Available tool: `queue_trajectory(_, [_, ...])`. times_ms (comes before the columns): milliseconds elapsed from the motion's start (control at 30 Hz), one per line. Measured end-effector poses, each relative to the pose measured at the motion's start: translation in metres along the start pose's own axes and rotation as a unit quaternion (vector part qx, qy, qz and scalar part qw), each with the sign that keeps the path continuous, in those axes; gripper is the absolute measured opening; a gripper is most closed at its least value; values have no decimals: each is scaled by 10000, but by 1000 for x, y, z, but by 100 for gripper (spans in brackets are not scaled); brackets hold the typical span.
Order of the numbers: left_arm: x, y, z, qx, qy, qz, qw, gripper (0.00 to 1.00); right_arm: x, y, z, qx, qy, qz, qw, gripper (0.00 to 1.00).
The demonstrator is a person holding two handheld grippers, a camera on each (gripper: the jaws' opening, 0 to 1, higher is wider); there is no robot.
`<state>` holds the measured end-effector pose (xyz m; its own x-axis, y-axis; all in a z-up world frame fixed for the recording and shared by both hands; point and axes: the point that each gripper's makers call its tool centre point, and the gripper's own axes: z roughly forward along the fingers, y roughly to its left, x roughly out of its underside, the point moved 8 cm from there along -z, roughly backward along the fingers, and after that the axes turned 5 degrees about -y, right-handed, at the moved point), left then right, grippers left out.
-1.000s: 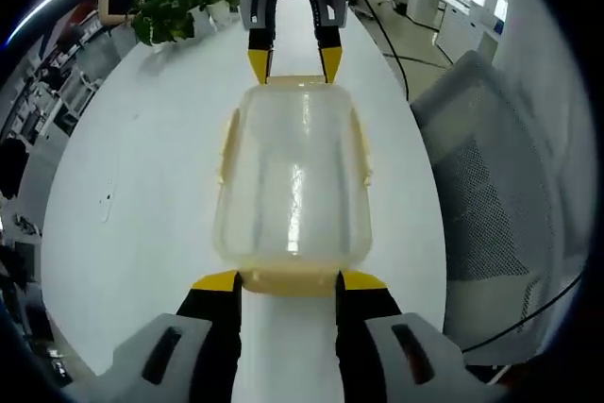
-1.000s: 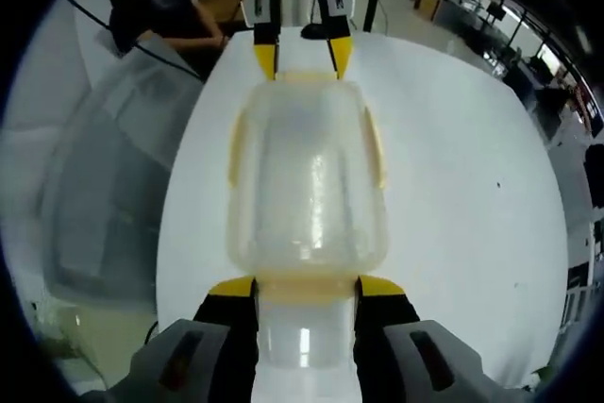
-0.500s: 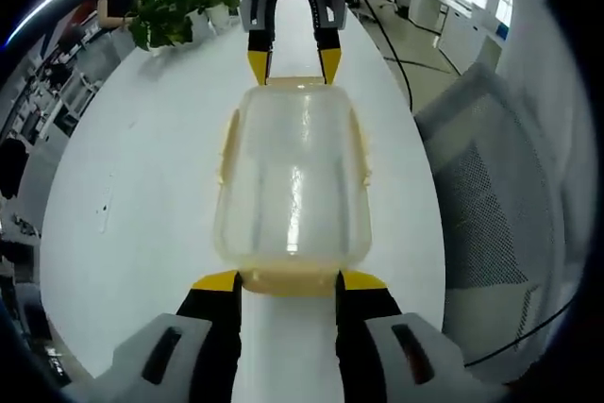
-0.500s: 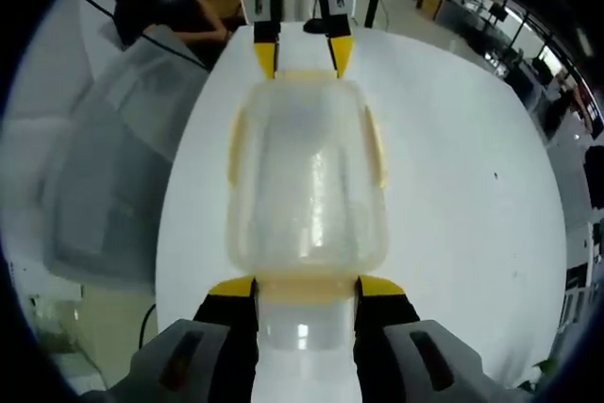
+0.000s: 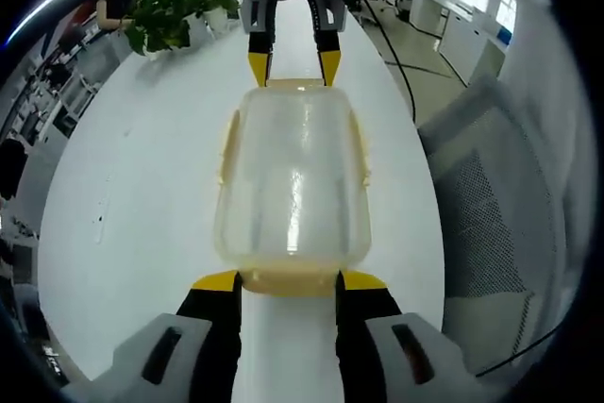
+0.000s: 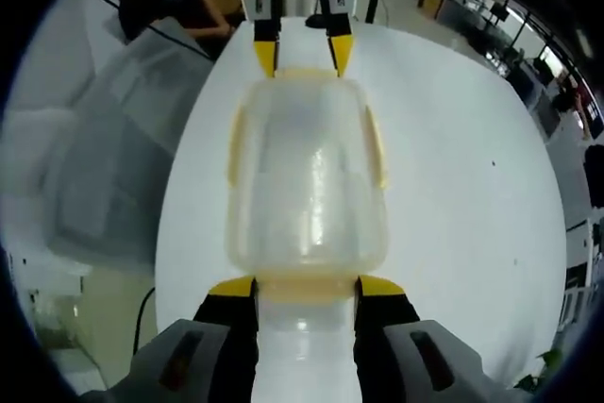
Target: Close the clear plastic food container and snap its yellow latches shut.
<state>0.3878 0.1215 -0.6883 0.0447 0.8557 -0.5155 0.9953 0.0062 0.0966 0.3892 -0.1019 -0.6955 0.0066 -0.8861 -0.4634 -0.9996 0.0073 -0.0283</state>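
The clear plastic container (image 5: 293, 176) with its lid on lies lengthwise over the white table (image 5: 132, 186). Yellow latches (image 5: 227, 143) run down its long sides, flat against the walls. My left gripper (image 5: 289, 280) grips the near end, its jaws pressed on either side of the yellow end latch (image 5: 289, 281). The right gripper (image 5: 288, 68) grips the far end in the same way. In the right gripper view the container (image 6: 307, 176) is seen from the other end, with my right gripper (image 6: 306, 287) on the near yellow end latch (image 6: 306, 288) and the left gripper (image 6: 304, 56) at the far end.
A potted plant (image 5: 175, 7) stands at the table's far left. A grey mesh chair (image 5: 491, 205) sits beside the table edge, seen again as the chair (image 6: 104, 158) in the right gripper view. A person (image 6: 160, 2) sits beyond the table.
The table, chair and floor have drifted slightly in both views, while the container keeps its place between both pairs of jaws. The grip on each end is the same.
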Motion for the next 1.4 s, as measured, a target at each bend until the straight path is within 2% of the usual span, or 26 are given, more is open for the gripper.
queue_trajectory(933, [-40,6,29,80,-163,35,9998,38,46,-4,-23,-16,49,66,10000,37])
queue_trajectory(1400, [-51,9,41,161,-214,38,9996,38,63,-4,-27,-37,98,130,9999,37])
